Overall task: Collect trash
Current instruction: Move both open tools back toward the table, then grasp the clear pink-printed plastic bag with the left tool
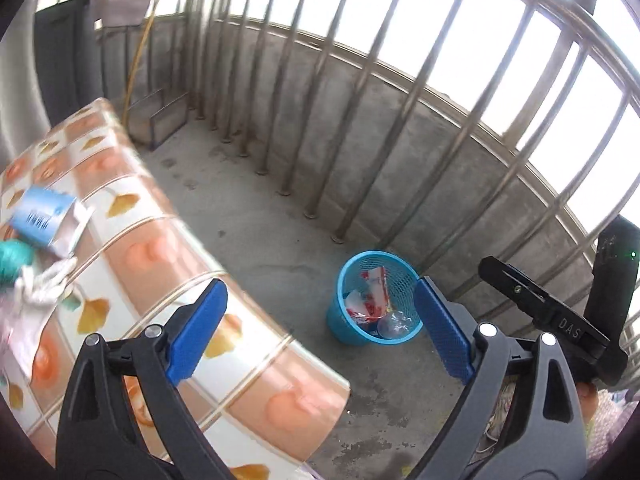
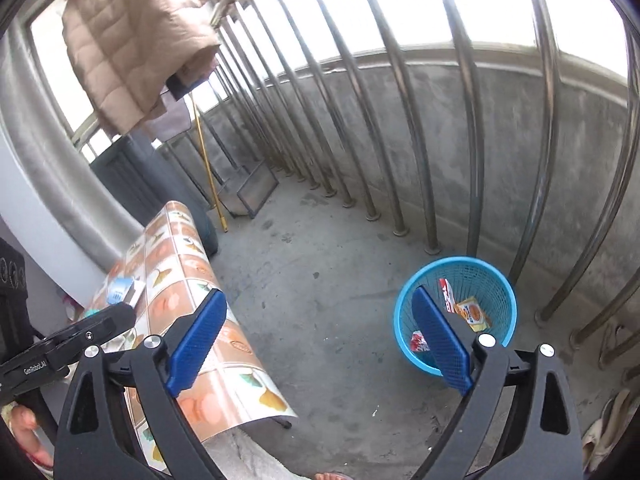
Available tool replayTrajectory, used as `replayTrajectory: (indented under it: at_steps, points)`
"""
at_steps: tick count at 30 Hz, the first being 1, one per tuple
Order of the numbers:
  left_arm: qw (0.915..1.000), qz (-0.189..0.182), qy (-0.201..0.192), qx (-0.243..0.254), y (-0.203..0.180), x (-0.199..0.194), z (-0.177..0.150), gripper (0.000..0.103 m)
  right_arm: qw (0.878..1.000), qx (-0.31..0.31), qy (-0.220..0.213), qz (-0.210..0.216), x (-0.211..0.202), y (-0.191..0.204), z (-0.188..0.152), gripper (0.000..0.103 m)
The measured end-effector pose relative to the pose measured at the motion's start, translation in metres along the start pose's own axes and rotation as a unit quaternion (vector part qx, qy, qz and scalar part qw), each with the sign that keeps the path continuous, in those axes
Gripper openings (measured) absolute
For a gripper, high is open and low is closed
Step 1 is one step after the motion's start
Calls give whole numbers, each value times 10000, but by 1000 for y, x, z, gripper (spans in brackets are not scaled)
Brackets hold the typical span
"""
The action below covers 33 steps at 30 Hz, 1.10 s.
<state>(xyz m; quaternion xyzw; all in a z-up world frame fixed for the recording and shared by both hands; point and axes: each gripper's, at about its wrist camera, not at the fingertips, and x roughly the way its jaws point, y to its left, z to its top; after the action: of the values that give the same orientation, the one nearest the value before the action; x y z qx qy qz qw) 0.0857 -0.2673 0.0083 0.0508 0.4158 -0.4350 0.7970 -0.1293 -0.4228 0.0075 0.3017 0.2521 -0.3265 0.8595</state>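
A blue mesh trash basket (image 1: pixel 400 270) stands on the concrete floor by the railing and holds red-and-white wrappers (image 1: pixel 374 296) and a clear plastic piece. It also shows in the right wrist view (image 2: pixel 492 276) with wrappers and a small orange packet (image 2: pixel 474 314) inside. My left gripper (image 1: pixel 320 328) is open and empty, above the table edge and the floor. My right gripper (image 2: pixel 320 334) is open and empty, above the floor beside the basket. On the table lie a blue-and-white carton (image 1: pixel 42 216), a teal object (image 1: pixel 14 258) and crumpled white paper (image 1: pixel 44 284).
The table (image 1: pixel 168 248) has a tile-patterned cloth (image 2: pixel 188 264). Steel railing bars (image 1: pixel 360 92) and a low concrete wall run behind the basket. A metal dustpan (image 2: pixel 256 190) with a yellow handle stands in the far corner. A beige jacket (image 2: pixel 136 40) hangs above.
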Motion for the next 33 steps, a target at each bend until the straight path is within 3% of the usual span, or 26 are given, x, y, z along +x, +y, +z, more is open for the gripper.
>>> replayTrajectory:
  at_steps: [7,14,19,22,28,33]
  points:
    - [9927,543,-353,-1019,88,-64,-28,91,9983,-549,184,-29,-1,78,-5,96]
    - [9862,1049,-587,-1136,140,-115,-52,94,9917,-1258,243,-123,-2,158,-31,96]
    - [9773,1244,-720,-1554,168,-144,-71,94,9795,-1990,71,-317,-4,200,-55,97]
    - [9724,1525,-897,-1523,176,-158,-82,94,9723,-2318,111,-277,-3,220,-63,96]
    - [9684,1648,-1215,-1421,189,-183,-103,94,9624,-2717,24,25,-4,237,-67,96]
    - [9672,1773,-1241,-1333,200,-193,-128,94,9647,-2462,196,910,1,238,-65,96]
